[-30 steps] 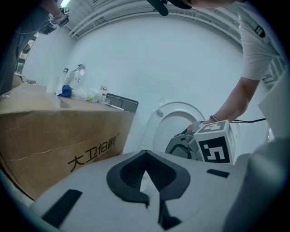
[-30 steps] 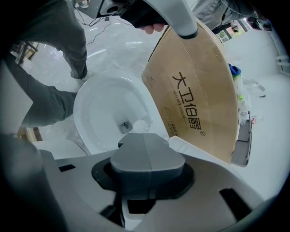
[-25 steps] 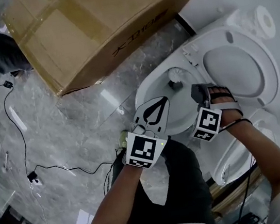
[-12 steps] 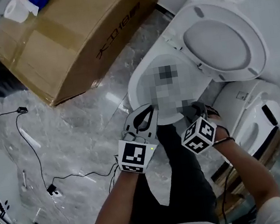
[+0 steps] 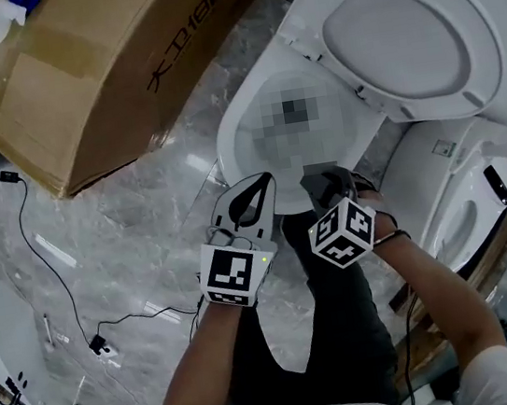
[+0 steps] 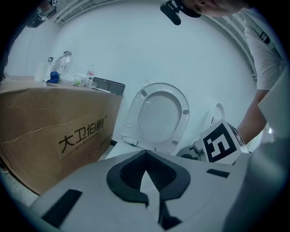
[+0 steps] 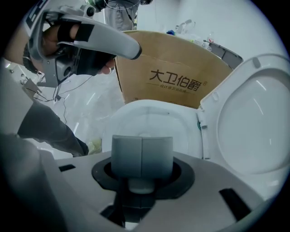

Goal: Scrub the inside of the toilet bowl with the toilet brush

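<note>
Both tongs are sitting closer to the front rim of the toilet bowl (image 5: 229, 153) than a second ago, when the right pair was reaching further in over the bowl, towards the lid; the bowl itself is lying higher in the head view now.

The toilet brush (image 7: 142, 156) is standing over the bowl's front edge. Its grey handle is showing end-on in the right gripper view, and its lower end is going down toward the bowl, where a mosaic patch is covering the inside. The right tongs (image 5: 324, 182) are clamping tight on that handle, with the pads pressing both its sides.

The left tongs (image 5: 264, 181) are hanging just beside them, at the bowl's front-left rim. Their tips are touching and they are gripping nothing; only white bowl rim is showing through the loop of their pads. Each pair is carrying its marker cube behind, further from the bowl.

The lid (image 5: 407, 28) is standing raised at the far side of the bowl. Another white ceramic fixture (image 5: 465, 198) is sitting just to the right of the bowl.

A large cardboard box (image 5: 92, 70) with printed characters is lying to the left of the bowl on the grey marble floor (image 5: 116, 227), and bottles (image 6: 68, 77) are resting on its top.
</note>
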{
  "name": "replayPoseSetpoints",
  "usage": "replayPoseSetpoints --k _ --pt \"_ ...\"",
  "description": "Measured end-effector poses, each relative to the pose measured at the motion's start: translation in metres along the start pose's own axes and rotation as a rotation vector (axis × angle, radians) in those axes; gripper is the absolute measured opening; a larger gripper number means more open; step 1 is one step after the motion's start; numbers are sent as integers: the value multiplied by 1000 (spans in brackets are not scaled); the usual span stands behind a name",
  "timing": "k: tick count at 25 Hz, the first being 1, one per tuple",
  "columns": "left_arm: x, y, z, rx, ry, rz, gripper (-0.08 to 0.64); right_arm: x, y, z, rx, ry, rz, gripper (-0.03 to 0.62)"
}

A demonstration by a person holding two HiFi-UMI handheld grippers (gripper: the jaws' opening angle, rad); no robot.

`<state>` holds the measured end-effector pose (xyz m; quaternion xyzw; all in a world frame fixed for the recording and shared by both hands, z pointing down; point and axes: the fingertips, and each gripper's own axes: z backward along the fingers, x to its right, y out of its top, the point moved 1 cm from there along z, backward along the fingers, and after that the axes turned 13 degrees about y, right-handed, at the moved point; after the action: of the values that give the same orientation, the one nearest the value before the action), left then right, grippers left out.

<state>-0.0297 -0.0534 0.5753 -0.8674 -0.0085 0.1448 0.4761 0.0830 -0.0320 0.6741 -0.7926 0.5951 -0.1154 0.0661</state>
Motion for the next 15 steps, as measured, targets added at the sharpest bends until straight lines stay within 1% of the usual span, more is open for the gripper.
replayPoseSetpoints --k 5,8,11,15 --pt "-9 -5 -7 13 12 11 8 13 10 -8 29 -23 56 158" --pt "-14 -9 -9 15 22 18 8 21 11 -10 26 -32 121 156" --pt "-17 -12 -11 16 30 25 8 30 13 -12 3 -53 226 158" --pt "-18 -13 -17 22 35 30 8 46 16 -14 -50 -121 430 156"
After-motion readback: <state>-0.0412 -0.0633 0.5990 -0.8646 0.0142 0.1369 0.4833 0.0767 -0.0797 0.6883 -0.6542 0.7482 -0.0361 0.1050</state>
